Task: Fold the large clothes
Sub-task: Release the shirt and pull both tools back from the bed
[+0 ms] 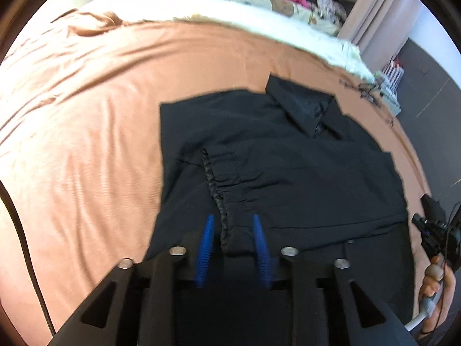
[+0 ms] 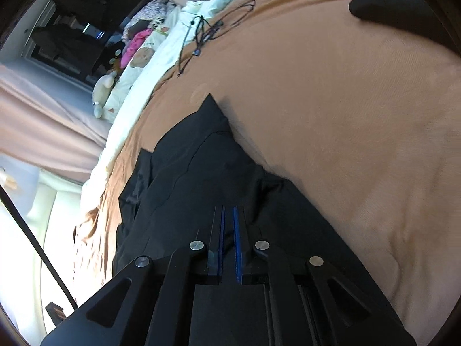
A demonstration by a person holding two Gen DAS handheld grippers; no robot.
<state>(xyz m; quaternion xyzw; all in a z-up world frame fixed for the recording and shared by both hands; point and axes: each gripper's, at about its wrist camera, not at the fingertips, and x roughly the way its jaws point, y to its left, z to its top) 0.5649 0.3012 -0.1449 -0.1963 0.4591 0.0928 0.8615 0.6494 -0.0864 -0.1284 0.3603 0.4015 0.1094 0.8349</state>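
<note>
A black collared jacket lies flat on a tan bedsheet, collar at the far side, one sleeve folded across its front. My left gripper is open just above the jacket, its blue fingers on either side of the sleeve's gathered cuff. In the right wrist view the same jacket lies below my right gripper, whose blue pads stand close together with dark cloth showing between them. The right gripper and the hand holding it show at the right edge of the left wrist view.
A white fluffy blanket and pillows with bear prints line the far side of the bed. Loose black cables lie on the sheet past the collar. A dark object sits at the bed's far corner. Curtains hang behind.
</note>
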